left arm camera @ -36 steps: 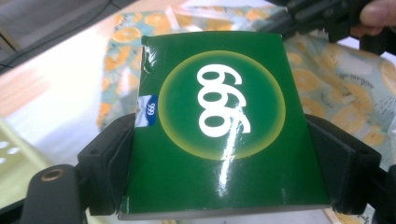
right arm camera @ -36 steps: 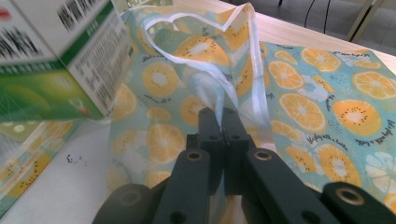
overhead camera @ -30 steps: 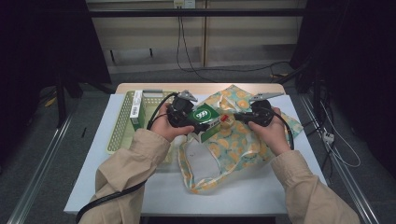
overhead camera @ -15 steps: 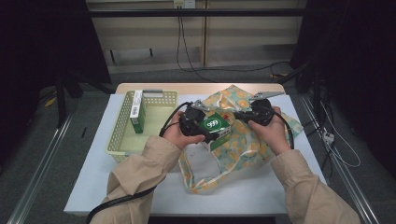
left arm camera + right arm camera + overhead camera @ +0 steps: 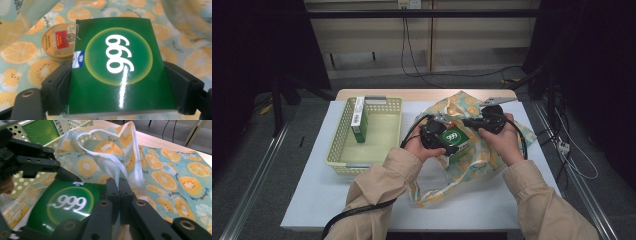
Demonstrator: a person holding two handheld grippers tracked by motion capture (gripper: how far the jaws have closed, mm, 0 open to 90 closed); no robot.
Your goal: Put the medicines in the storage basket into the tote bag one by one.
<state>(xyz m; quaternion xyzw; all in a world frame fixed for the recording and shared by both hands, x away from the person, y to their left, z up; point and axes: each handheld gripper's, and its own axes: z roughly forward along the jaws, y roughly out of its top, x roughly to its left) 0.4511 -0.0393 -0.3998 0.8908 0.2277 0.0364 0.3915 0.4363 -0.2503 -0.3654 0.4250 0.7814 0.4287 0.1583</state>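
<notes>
Two grippers: both are held over the fruit-print bag at the right half of the table [image 5: 312, 200], one in each hand.
Basket [image 5: 343, 131]: a pale yellow-green basket is set on the left half of the table, near the far edge; a green and white box [image 5: 359, 120] is stood upright against its left wall.
Left gripper [image 5: 447, 145]: it is seen just right of the basket, over the bag's left part; its jaws are clamped on the two side edges of the green box.
Green box [image 5: 117, 67]: a glossy green box with a white "999" in a pale ring is held between the left gripper's jaws, face up, above the bag's cloth; in the right gripper view [image 5: 65, 205] it is seen low in the bag's open mouth.
Round tin [image 5: 58, 42]: a small gold-lidded tin with a red label is seen lying on the cloth just beside the box's far left corner.
Bag [image 5: 472, 165]: a cloth bag printed with orange slices is spread over the right half of the table, its handles trailing toward the near edge.
Right gripper [image 5: 119, 188]: its jaws are pressed together on the bag's white-edged rim [image 5: 113, 173], which is lifted into an upright fold.
</notes>
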